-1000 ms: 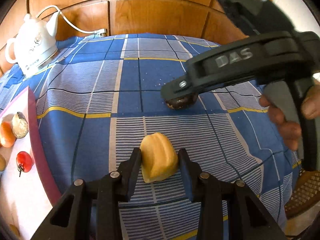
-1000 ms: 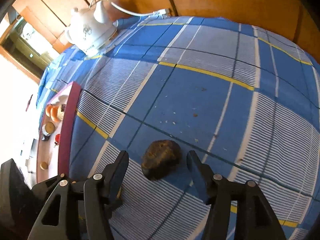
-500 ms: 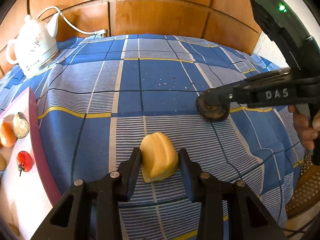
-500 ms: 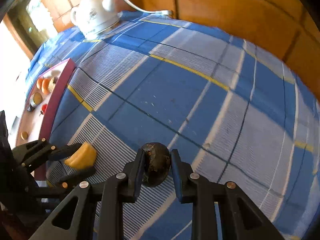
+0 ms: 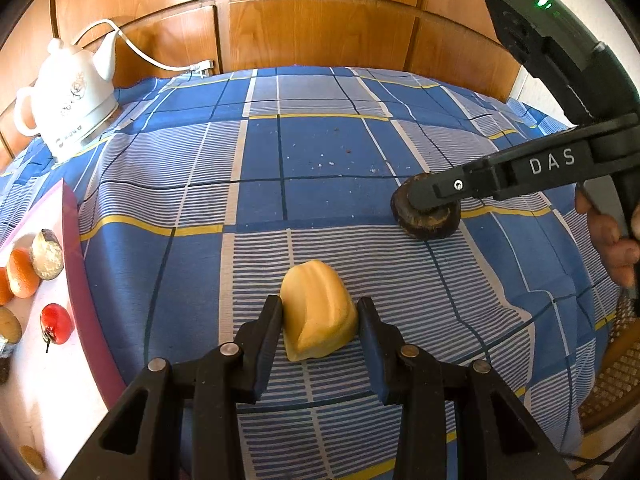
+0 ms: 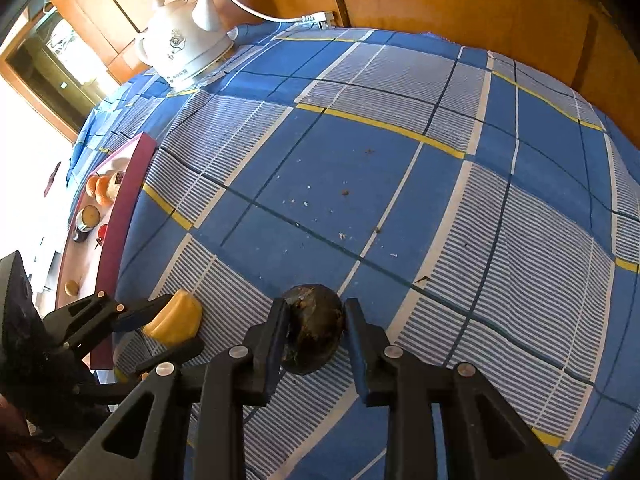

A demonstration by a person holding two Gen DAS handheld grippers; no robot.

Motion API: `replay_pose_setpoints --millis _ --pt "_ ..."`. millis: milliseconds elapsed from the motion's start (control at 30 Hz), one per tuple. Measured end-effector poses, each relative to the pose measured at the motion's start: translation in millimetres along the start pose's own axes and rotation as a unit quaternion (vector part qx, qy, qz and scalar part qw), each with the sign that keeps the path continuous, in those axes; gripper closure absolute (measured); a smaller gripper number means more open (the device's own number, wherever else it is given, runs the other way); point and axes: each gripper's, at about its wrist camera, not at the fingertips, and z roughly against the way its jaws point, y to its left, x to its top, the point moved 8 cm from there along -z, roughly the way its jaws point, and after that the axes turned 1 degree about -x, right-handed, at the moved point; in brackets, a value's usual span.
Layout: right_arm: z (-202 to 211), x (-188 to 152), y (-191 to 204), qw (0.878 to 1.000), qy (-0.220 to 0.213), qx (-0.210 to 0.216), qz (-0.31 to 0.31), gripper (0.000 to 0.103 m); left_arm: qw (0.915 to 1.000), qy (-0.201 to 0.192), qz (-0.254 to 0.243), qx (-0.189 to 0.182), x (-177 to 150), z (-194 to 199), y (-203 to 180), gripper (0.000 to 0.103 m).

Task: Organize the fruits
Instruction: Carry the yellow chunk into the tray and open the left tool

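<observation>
Grippers at work on blue plaid tablecloth (image 5: 328,152), both wrist views. L gripper (image 5: 320,316) clamps yellow fruit (image 5: 318,312) between its pads; fruit sits on a striped square of the cloth, near the front edge. R gripper (image 6: 314,322) straddles dark brown fruit (image 6: 316,326), which rests on the cloth to the right of the yellow one, the two well apart. R jaws, narrow, have just been opening a little: left pad touches the fruit; right pad looks just beside it, contact there cannot be told. In L view, R gripper (image 5: 426,206) comes in from the right w/ a hand (image 5: 612,240) on its handle, one finger lying across the brown fruit (image 5: 424,220). Pink-rimmed tray (image 5: 76,264) at left edge holds an orange (image 5: 22,274), a red cherry-like fruit (image 5: 56,324) and other small pieces. White kettle (image 5: 68,96) w/ cord stands at far left corner, before wood panelling (image 5: 320,20).
</observation>
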Motion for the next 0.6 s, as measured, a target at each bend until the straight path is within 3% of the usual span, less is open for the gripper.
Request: replay_pose_setpoints --millis 300,600 --pt "0 0 12 0.998 -0.014 -0.031 0.050 0.074 0.9997 0.001 0.019 -0.013 1 8 3 0.066" --pt "1 -1 11 0.998 -0.016 -0.037 0.054 0.074 0.9975 -0.034 0.059 -0.017 9 51 30 0.066"
